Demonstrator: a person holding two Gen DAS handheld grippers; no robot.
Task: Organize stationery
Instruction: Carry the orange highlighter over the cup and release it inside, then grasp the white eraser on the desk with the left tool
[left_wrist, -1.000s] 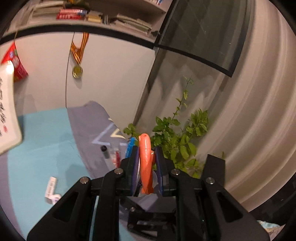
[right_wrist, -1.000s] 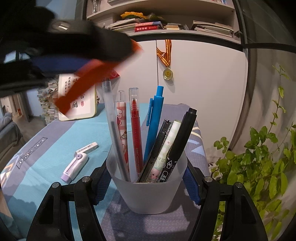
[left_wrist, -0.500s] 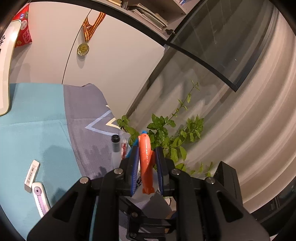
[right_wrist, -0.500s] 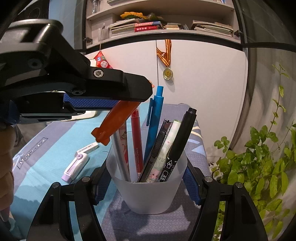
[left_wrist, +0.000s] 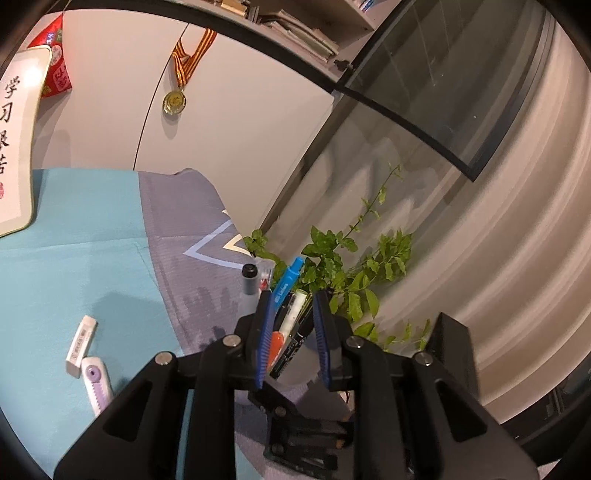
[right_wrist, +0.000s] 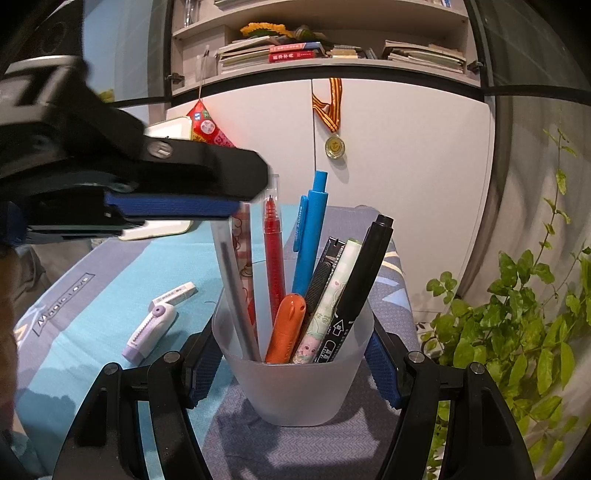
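Now the orange pen (right_wrist: 287, 328) stands inside the frosted cup (right_wrist: 295, 384), low among the other pens at centre frame in the right wrist view — half a second ago it was still pinched between the left gripper's pads above the rim. The left gripper (left_wrist: 290, 332) has let go: its blue pads stand parted, with the orange cap visible below between them, untouched. In the right wrist view it shows blurred at the upper left. The right gripper (right_wrist: 291, 373) clamps the cup from both sides, its pads touching the wall. So this pen is filed. What remains loose, by the look of it, is the white eraser (right_wrist: 173, 293) and the lilac correction tape (right_wrist: 149, 332), lying together on the teal cloth (right_wrist: 92, 325) at left — likely the next pickups.
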